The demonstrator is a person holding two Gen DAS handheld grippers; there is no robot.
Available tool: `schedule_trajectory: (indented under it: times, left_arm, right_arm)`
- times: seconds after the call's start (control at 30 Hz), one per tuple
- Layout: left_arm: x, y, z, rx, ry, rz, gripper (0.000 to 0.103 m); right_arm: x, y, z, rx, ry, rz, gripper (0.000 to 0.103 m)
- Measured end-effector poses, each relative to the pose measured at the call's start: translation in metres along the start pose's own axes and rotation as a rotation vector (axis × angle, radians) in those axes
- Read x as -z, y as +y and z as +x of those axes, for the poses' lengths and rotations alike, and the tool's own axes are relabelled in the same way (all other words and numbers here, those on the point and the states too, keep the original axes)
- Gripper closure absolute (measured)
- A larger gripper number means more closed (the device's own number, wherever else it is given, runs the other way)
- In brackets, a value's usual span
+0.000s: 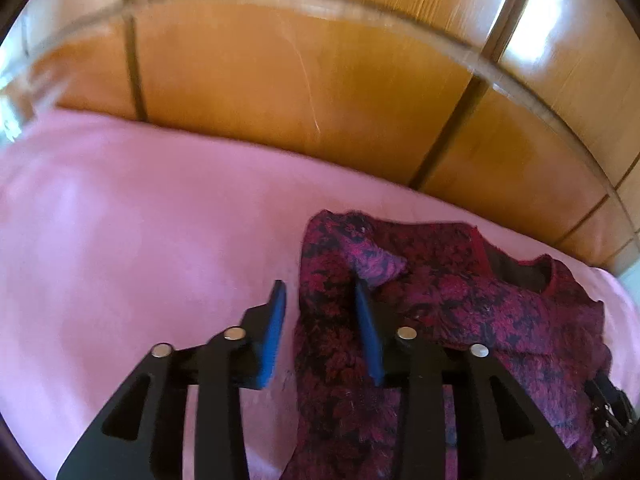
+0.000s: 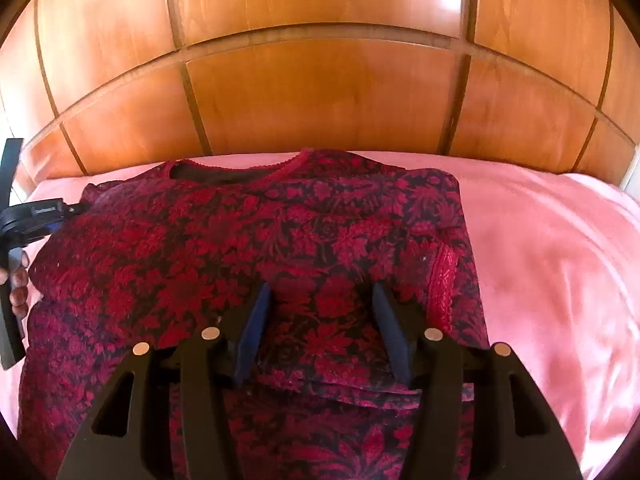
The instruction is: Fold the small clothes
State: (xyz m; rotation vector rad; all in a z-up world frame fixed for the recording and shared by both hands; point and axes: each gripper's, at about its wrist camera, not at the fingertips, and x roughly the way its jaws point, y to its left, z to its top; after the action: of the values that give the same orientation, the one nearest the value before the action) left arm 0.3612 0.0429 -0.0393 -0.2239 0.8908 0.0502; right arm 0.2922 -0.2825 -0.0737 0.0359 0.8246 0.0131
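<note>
A dark red and black floral garment (image 2: 248, 248) lies on a pink sheet (image 2: 552, 264), neckline toward the wooden headboard, its right sleeve folded in over the body. My right gripper (image 2: 320, 300) is open and empty, hovering over the garment's middle. In the left wrist view the garment (image 1: 460, 300) lies to the right, with its left sleeve bunched at the edge. My left gripper (image 1: 320, 292) is open, its fingers straddling the garment's left edge, with nothing clamped. The left gripper also shows at the left edge of the right wrist view (image 2: 36, 220), with the person's fingers behind it.
A glossy wooden headboard (image 2: 320, 92) runs along the far side of the bed. Pink sheet (image 1: 120, 240) stretches left of the garment and to its right in the right wrist view.
</note>
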Motion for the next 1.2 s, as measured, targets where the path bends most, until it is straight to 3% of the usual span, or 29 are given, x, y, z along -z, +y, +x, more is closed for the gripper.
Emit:
schedule_trajectory:
  times: [0.07, 0.17, 0.23, 0.33, 0.5, 0.57, 0.6, 0.63, 0.7, 0.73, 0.93, 1.2]
  left_arm:
    - [0.008, -0.008, -0.029, 0.002, -0.079, 0.038, 0.068]
    - [0.031, -0.020, -0.057, 0.071, -0.126, 0.107, 0.068]
    - [0.050, -0.036, -0.055, 0.075, -0.091, 0.171, 0.068]
    - [0.073, -0.043, -0.031, 0.022, -0.039, 0.213, 0.068]
    - [0.071, -0.048, -0.052, 0.008, -0.057, 0.176, 0.067]
    - [0.076, -0.051, -0.071, 0.027, -0.091, 0.177, 0.052]
    - [0.079, -0.051, -0.079, 0.033, -0.109, 0.178, 0.043]
    - [0.084, -0.051, -0.089, 0.036, -0.128, 0.184, 0.040]
    - [0.093, -0.048, -0.103, 0.039, -0.142, 0.193, 0.040]
    - [0.098, -0.048, -0.109, 0.045, -0.144, 0.192, 0.040]
    - [0.125, -0.047, -0.135, 0.059, -0.160, 0.186, 0.040]
    - [0.153, -0.036, -0.152, 0.060, -0.141, 0.185, 0.040]
  right_arm:
    - [0.000, -0.001, 0.000, -0.006, -0.002, 0.002, 0.050]
    - [-0.002, -0.003, 0.002, -0.016, -0.004, 0.014, 0.049]
    - [-0.002, -0.003, 0.002, -0.015, -0.005, 0.018, 0.049]
    - [-0.002, -0.002, 0.003, -0.010, -0.005, 0.015, 0.048]
    - [-0.005, -0.004, 0.002, -0.020, 0.010, 0.020, 0.048]
    - [-0.007, -0.004, 0.000, -0.029, 0.012, 0.023, 0.046]
    - [-0.008, -0.004, -0.002, -0.032, 0.011, 0.023, 0.039]
    - [-0.008, -0.003, -0.007, -0.034, 0.004, 0.025, 0.034]
    - [-0.004, -0.002, -0.016, -0.030, -0.012, 0.032, 0.021]
    - [-0.002, -0.002, -0.023, -0.029, -0.020, 0.039, 0.020]
    - [0.017, -0.007, -0.047, 0.000, -0.025, 0.029, 0.013]
    - [0.048, -0.033, -0.059, 0.016, 0.044, 0.090, 0.013]
